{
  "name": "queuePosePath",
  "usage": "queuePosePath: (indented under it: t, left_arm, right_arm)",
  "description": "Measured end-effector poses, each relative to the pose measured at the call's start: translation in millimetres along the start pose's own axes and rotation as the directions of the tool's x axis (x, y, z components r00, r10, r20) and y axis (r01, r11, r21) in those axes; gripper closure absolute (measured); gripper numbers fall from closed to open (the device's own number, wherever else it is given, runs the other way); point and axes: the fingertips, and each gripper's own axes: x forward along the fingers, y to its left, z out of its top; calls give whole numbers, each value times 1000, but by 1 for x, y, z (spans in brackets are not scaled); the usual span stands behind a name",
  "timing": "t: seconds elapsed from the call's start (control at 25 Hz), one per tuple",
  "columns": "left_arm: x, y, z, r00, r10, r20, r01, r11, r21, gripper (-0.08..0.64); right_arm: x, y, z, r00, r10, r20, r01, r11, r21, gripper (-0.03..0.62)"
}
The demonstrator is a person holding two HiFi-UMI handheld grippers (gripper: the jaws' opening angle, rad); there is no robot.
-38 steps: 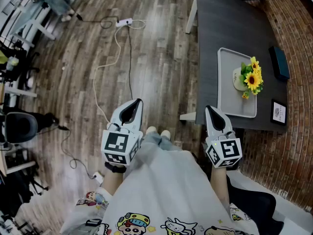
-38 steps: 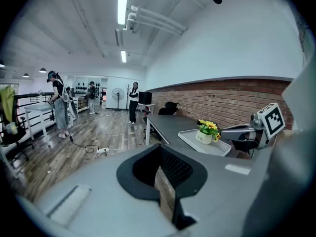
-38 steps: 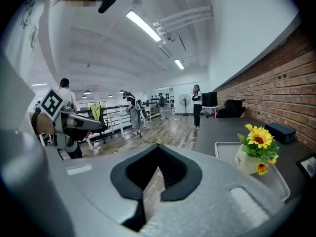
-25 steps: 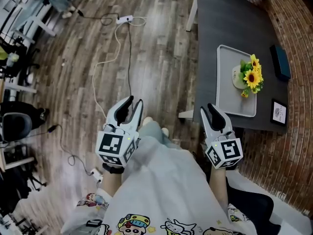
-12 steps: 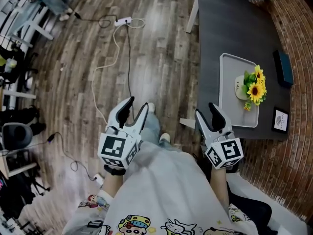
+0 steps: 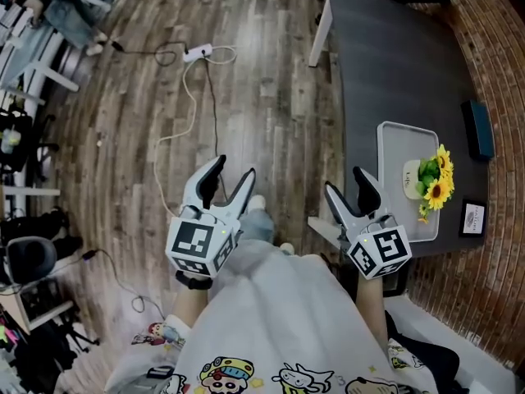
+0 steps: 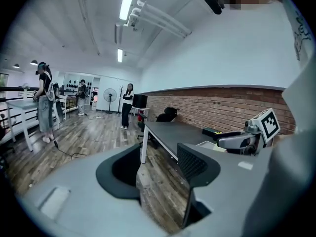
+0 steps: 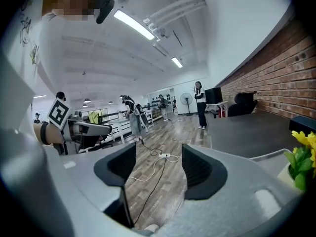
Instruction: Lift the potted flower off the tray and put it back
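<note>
Over on the right of the head view, got the potted flower (image 6: 433, 180) standing upright in the pale tray (image 6: 395, 138), white pot near the middle, yellow blooms leaning toward the wall side. Can see that tray parked at the near end of a dark grey table (image 6: 394, 56), plus a dark box (image 6: 480, 128) and a small picture frame (image 6: 473, 217) just past it, next to the brick wall (image 6: 459, 294). Holding the left gripper (image 6: 232, 171) out over the wooden floor (image 6: 271, 97), well apart from the table, spreading its jaws wider right now and gripping nothing, just floorboards and a white table leg (image 7: 143, 144) showing through the gap. Same deal with the right gripper (image 6: 344, 180): hanging by the table's near corner, close to the tray but not touching, opening its jaws too, with nothing caught between them, only floor, a white cable (image 8: 154, 167) and a power strip (image 6: 195, 53) way off. Can also spot the flower's yellow petals at the right edge of the right gripper view. Not touching pot or tray with either one.
</note>
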Motion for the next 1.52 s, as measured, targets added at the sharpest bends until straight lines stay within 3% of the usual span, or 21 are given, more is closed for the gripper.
queuePosePath:
  t: [0.24, 0.48, 0.76, 1.0, 1.24, 1.52]
  left_arm:
    - [27, 47, 17, 999, -33, 0, 33, 999, 20, 314]
    - [39, 83, 20, 998, -58, -8, 58, 998, 24, 302]
    - [58, 86, 6, 992, -108, -66, 109, 994, 3, 275]
    - [99, 77, 11, 982, -168, -90, 170, 985, 15, 256]
    - [163, 53, 42, 959, -267, -95, 274, 959, 70, 242]
    - [245, 2, 83, 905, -412, -105, 423, 896, 132, 229]
  right_arm:
    - [48, -2, 15, 1000, -8, -4, 8, 1000, -15, 282]
    - [75, 0, 16, 998, -65, -3, 65, 998, 13, 279]
    - [79, -13, 4, 991, -124, -47, 126, 990, 61, 252]
    - [77, -51, 4, 979, -200, -29, 202, 974, 102, 213]
    - [79, -106, 19, 952, -305, 1, 302, 944, 134, 184]
    - [54, -169, 46, 898, -437, 46, 423, 889, 174, 176]
